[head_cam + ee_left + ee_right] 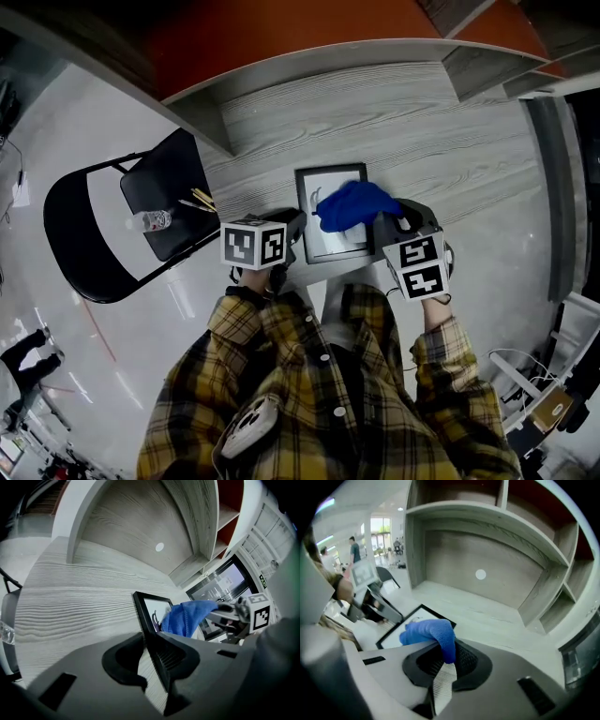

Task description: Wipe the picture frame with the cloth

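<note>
Picture frame, black-edged with a white print, lies at the near edge of the desk, right in front of the person's yellow plaid shirt. The left gripper has its jaws closed on the frame's left edge; in the left gripper view the thin black border runs straight in between the two pads. The right gripper is clamped narrowly on a blue cloth, which bunches forward out of the jaws and rests on the right and upper part of the glass (the lower left of the print stays uncovered). The right gripper view shows the cloth folded into the jaws and drooping over the frame's near corner.

Beyond the frame stretches pale grey wood-grain desk, then an open shelf unit of the same grey wood with a small round white disc on its back panel. Off to the left of the desk stands a black folding chair, with a clear bottle and a few thin sticks on its seat.
</note>
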`<state>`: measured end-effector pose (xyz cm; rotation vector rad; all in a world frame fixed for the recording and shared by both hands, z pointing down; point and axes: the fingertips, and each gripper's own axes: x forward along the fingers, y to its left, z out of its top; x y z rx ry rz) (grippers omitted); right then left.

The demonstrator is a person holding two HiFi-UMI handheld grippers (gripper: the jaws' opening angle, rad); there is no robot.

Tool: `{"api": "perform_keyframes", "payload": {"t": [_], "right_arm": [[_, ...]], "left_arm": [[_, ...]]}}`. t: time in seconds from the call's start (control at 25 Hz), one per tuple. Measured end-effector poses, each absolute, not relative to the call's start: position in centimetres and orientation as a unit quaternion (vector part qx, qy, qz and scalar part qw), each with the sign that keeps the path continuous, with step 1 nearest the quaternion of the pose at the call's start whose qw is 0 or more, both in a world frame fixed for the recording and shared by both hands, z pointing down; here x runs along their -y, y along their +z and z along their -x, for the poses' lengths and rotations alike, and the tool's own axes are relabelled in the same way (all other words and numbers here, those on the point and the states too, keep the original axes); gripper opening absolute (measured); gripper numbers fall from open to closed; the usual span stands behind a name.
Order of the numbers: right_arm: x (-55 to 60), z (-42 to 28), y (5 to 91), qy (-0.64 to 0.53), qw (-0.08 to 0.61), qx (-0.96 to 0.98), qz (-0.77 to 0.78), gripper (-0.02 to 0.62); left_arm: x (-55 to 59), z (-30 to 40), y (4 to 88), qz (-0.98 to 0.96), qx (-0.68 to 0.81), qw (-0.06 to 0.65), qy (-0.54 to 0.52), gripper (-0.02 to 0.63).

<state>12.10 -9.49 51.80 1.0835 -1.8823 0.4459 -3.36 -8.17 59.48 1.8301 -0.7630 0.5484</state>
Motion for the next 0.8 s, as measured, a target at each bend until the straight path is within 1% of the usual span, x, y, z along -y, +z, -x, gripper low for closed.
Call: {"api": "perform_keyframes", "payload": {"t": [0.2, 0.28, 0.36, 0.56, 0.68, 0.8], "right_arm": [[6.1, -5.9, 44.7, 0.21, 0.382, 0.826, -0.357, 0.038], [4.2, -3.7, 44.1, 0.243, 0.368, 0.84, -0.315, 0.038], [2.5, -1.8, 45.7, 0.281, 0.365, 0.843, -0.279, 0.038], [1.3, 0.9, 55.0, 0.313, 0.404, 0.816, -0.268, 0.04], [1.5, 1.0, 58.2, 0.254, 0.447, 0.811, -0.279, 0.04], [1.4, 0.7, 58.7, 0.207, 0.472, 0.811, -0.277, 0.038]], "left_arm": [[8.4, 3.4, 59.3, -0.764, 0.315, 0.516, 0.227, 0.087], [8.4, 3.4, 59.2, -0.764, 0.314, 0.515, 0.227, 0.087], [8.3, 3.4, 59.1, -0.764, 0.315, 0.515, 0.228, 0.087], [8.6, 3.1, 59.1, -0.766, 0.315, 0.512, 0.227, 0.087], [8.5, 3.3, 59.2, -0.766, 0.315, 0.512, 0.228, 0.087], [8.2, 3.5, 59.5, -0.762, 0.316, 0.517, 0.23, 0.087]]}}
